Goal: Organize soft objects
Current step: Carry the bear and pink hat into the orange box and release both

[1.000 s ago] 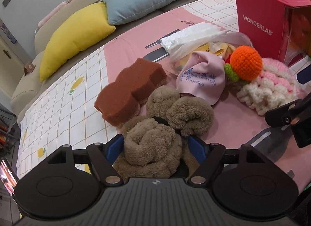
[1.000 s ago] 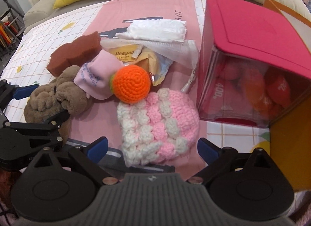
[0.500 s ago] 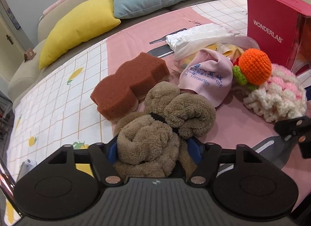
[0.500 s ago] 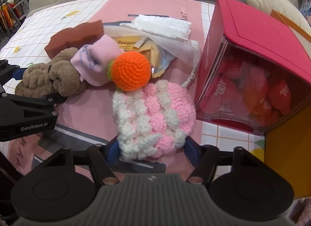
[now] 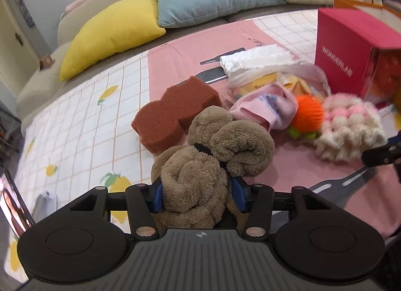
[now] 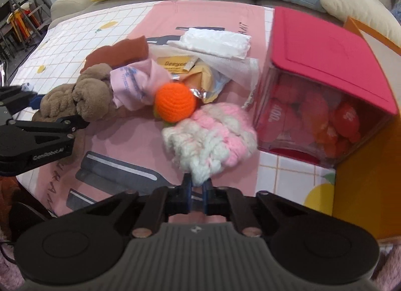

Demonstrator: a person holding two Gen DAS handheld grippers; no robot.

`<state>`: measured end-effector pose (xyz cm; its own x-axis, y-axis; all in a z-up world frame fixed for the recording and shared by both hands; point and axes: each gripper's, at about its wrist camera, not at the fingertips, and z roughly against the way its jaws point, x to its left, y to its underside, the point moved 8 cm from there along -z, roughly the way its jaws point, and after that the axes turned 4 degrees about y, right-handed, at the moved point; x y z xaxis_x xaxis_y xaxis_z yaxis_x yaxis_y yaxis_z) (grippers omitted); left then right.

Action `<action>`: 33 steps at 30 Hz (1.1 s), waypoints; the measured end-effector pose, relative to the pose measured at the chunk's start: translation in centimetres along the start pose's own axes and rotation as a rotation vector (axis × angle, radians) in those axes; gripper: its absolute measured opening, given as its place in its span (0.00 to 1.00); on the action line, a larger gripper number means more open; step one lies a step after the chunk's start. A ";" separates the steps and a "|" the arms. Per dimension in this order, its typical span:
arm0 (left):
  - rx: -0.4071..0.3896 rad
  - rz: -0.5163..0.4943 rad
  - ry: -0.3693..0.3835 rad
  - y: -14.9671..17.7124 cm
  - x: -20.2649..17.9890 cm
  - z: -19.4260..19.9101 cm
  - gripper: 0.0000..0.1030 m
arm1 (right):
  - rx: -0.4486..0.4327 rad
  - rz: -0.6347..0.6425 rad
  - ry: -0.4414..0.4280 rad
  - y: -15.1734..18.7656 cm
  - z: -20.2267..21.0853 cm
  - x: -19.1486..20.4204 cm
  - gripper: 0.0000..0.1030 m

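Observation:
A brown fuzzy rolled towel [image 5: 225, 145] lies on the pink mat in front of my left gripper [image 5: 196, 197]. Its jaws are closing, and the blue pads press into the near roll from both sides. A pink-and-white crocheted hat [image 6: 213, 135] sits beside an orange crocheted ball [image 6: 175, 102]. My right gripper [image 6: 198, 190] is shut on the hat's near edge, which bunches up between the pads. In the right wrist view the brown towel [image 6: 82, 95] sits at the left, held between the left gripper's fingers [image 6: 50, 125].
A brown sponge [image 5: 173, 115] lies left of the towel, and a pink cloth [image 6: 132, 85] and plastic packets [image 6: 213, 43] lie behind. A red-lidded box [image 6: 323, 65] stands at the right, with an orange box [image 6: 363, 178] beside it. Cushions line the sofa behind.
The right jaws went from wide open to shut on the hat's edge, and the hat bunched up. The left jaws narrowed onto the towel. Both grippers rose slightly.

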<state>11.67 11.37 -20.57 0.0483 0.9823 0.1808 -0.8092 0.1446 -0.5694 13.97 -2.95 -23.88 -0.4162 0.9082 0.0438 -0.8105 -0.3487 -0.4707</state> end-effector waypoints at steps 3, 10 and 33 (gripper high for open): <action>0.019 0.051 0.018 0.0 0.0 0.9 0.58 | 0.019 -0.014 0.010 0.3 0.4 -0.6 0.05; -0.013 0.288 0.144 -0.8 0.7 4.3 0.58 | -0.025 -0.070 0.018 0.4 2.0 -2.0 0.41; -0.049 0.261 0.131 -1.4 -2.1 6.1 0.58 | -0.095 0.083 0.046 -0.6 -0.9 -0.1 0.12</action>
<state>9.14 8.37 -15.23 -0.0801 0.9935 -0.0805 -0.7753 -0.1129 -0.6214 14.92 -2.60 -24.40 -0.4592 0.8875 -0.0386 -0.7303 -0.4019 -0.5525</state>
